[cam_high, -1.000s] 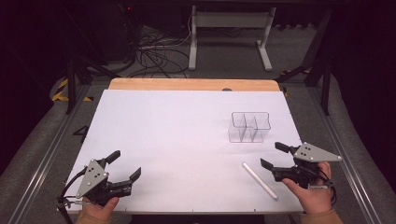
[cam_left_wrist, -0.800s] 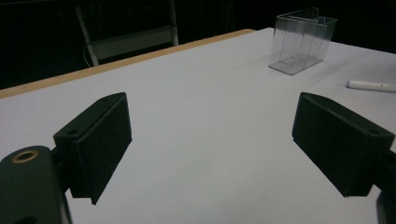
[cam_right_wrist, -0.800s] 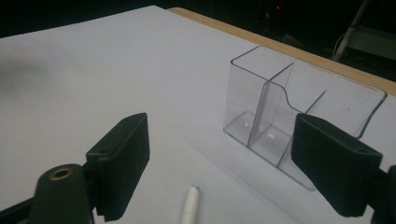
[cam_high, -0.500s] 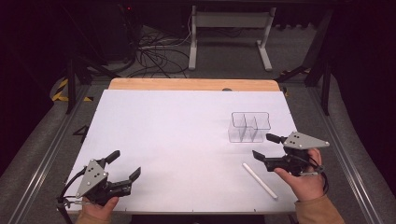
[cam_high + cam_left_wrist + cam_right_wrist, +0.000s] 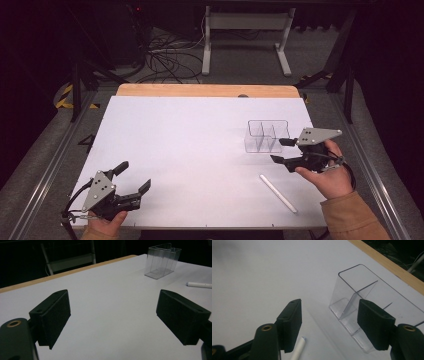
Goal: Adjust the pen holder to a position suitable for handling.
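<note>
Right hand-held gripper (image 5: pixel 281 151), jaws apart and just closing on nothing, beside the organizer (image 5: pixel 267 135); pen (image 5: pixel 278 193) behind it; left hand-held gripper (image 5: pixel 134 177) wide.

High view: fixed above the near edge, looking forward and down over the whole white bench (image 5: pixel 200 150), far off. Left gripper view: low and close, riding the left claw (image 5: pixel 112 315), aimed across the bench toward the clear divided box (image 5: pixel 162 261) and white pen (image 5: pixel 198 284). Right gripper view: nearer, looking down at that same box (image 5: pixel 362 307) and pen tip (image 5: pixel 298 348). Shared by all three: box, pen, bench.
</note>
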The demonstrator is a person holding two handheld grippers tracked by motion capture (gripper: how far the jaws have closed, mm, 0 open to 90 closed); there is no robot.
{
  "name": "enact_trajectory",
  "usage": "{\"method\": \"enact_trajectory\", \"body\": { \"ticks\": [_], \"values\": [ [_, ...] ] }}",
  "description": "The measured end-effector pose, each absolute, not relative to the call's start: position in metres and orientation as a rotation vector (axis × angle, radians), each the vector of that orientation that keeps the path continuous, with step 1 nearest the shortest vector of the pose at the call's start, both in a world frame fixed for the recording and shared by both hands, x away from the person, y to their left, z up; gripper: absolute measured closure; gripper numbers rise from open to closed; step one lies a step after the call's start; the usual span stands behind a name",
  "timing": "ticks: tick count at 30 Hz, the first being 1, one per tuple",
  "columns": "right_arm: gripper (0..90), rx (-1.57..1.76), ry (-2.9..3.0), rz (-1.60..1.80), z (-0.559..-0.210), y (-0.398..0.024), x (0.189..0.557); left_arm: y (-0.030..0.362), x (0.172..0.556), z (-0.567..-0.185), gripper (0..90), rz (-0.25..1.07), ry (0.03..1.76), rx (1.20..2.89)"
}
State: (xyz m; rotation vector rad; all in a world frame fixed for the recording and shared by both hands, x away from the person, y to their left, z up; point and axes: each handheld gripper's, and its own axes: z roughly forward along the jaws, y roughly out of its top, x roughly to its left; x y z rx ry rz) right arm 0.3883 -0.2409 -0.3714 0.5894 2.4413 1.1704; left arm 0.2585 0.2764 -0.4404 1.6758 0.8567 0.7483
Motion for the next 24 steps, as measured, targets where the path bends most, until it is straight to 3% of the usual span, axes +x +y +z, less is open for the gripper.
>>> {"method": "enact_trajectory", "body": {
  "ticks": [24],
  "values": [
    [38.5, 0.653, 2.578, 1.106, -0.364, -0.234, 0.441, 0.278, 0.259, -0.441, 13.6, 0.748, 0.864, 1.679]
  ]
}}
